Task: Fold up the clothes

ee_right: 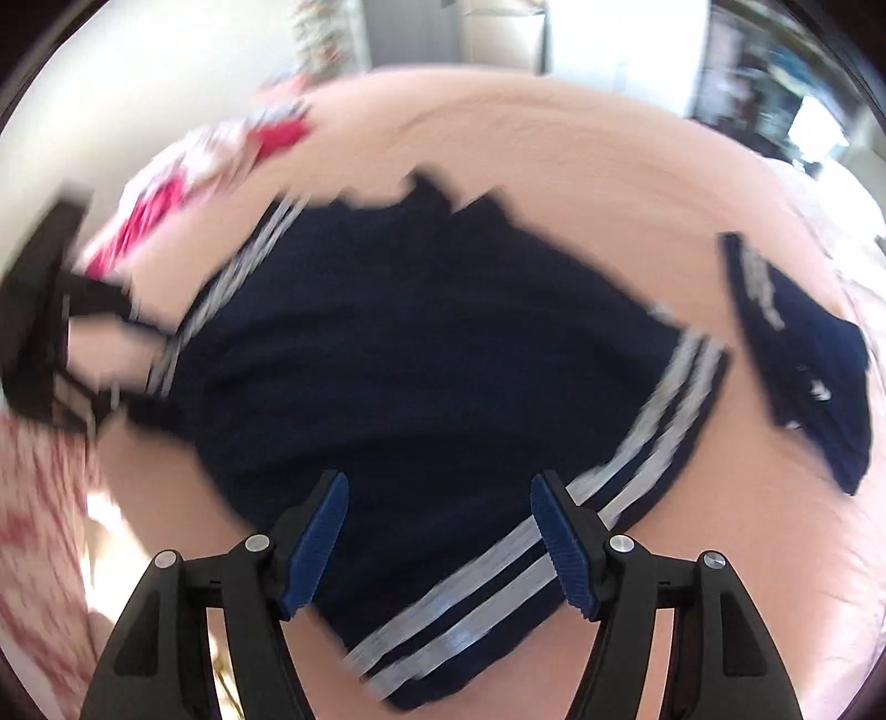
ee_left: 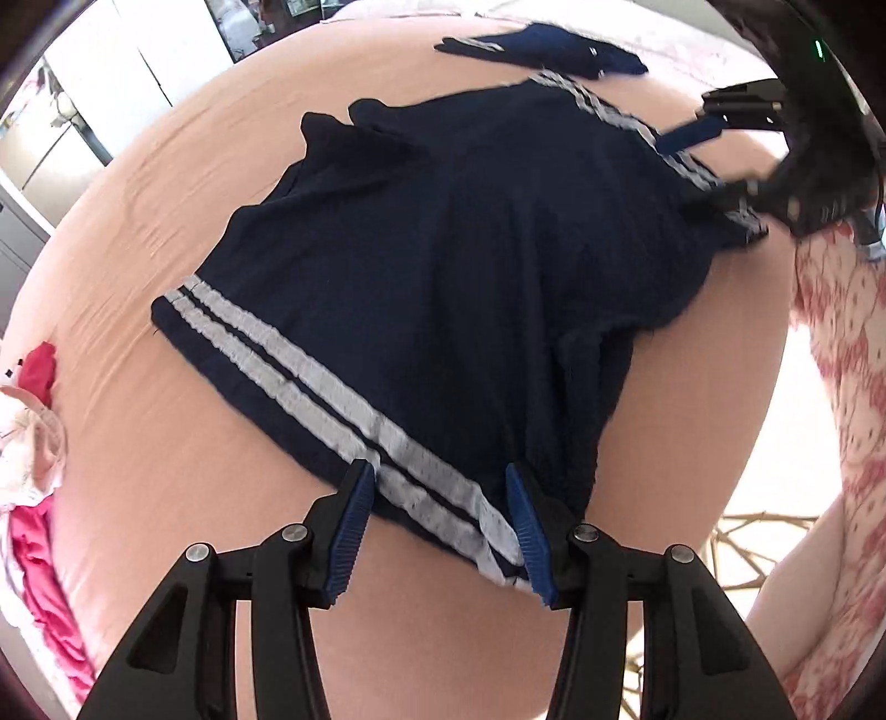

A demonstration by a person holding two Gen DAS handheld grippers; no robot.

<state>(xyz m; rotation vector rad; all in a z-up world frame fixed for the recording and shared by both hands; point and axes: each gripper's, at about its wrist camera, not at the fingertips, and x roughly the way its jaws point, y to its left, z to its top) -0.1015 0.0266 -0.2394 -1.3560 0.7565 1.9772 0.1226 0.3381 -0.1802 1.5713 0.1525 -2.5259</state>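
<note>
Two open tongs, left, right, straddling striped navy shorts, empty

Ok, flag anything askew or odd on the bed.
The navy striped shorts lie rumpled and skewed on the pink bedsheet, top edge bunched into folds. A second navy garment lies crumpled beyond them. Nothing looks damaged.

A peach-sheeted bed fills the bright room, white cabinets behind.
</note>
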